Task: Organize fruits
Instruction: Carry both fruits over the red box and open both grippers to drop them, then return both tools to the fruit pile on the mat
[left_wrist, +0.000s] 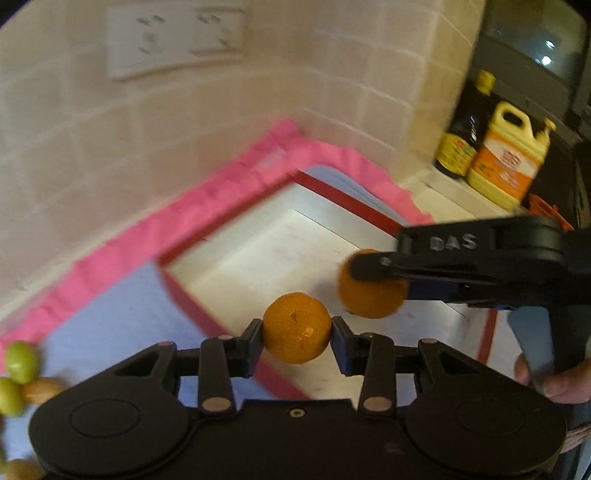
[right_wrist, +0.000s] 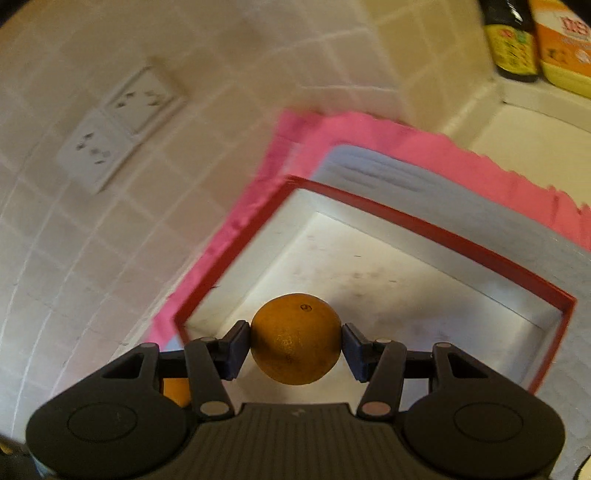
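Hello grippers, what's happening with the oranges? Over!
Left gripper shut on one orange. Right gripper shut on second orange. Both over red-rimmed box. Box floor looks bare, nothing blocking.

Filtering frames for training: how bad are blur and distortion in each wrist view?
Left wrist view: background smeared by motion, the wall sockets and green fruits soft; the held orange stays sharp. Right wrist view: strong fisheye bend in the tile lines, the pink cloth edge streaked; its orange crisp in the tongs.
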